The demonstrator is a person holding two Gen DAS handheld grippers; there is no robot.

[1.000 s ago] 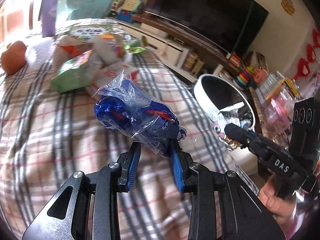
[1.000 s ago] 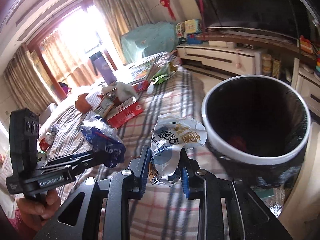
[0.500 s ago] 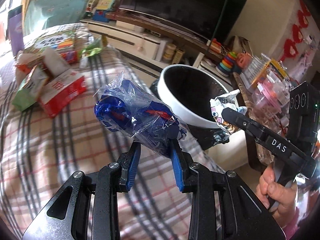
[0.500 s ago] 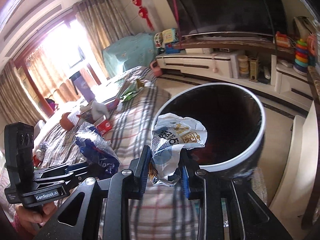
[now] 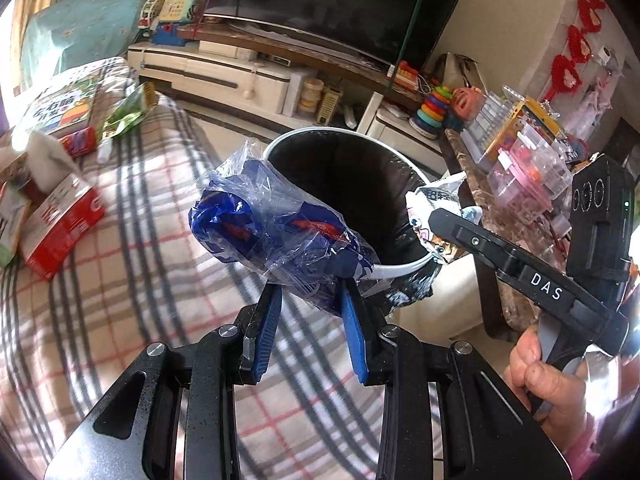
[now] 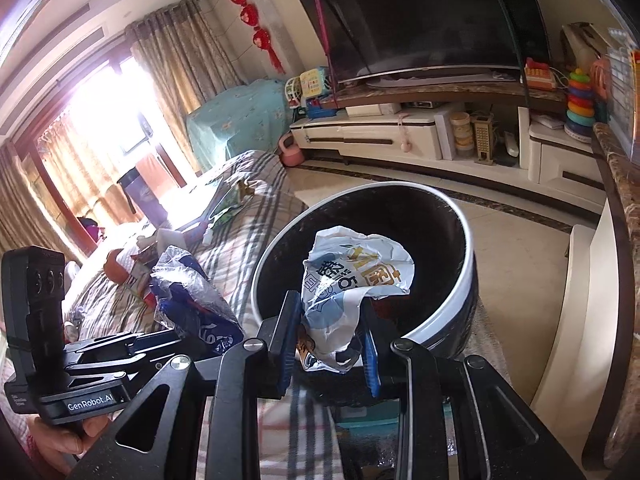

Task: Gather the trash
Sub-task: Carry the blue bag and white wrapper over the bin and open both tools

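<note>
- Two grippers each clamped trash: our left gripper [image 5: 310, 300] held the blue plastic wrapper [image 5: 276, 236], our right gripper [image 6: 326, 332] the crumpled white wrapper [image 6: 352, 280].
- Both hung at the trash bin [image 6: 436, 322] rim; we judged release best once fully over its mouth.
- A second earlier, the bin sat farther off; the plaid cover [image 5: 132, 248] filled more view.

Both wrist cams look fwd, close; share bin [image 5: 400, 270] [image 6: 440, 320].
</note>
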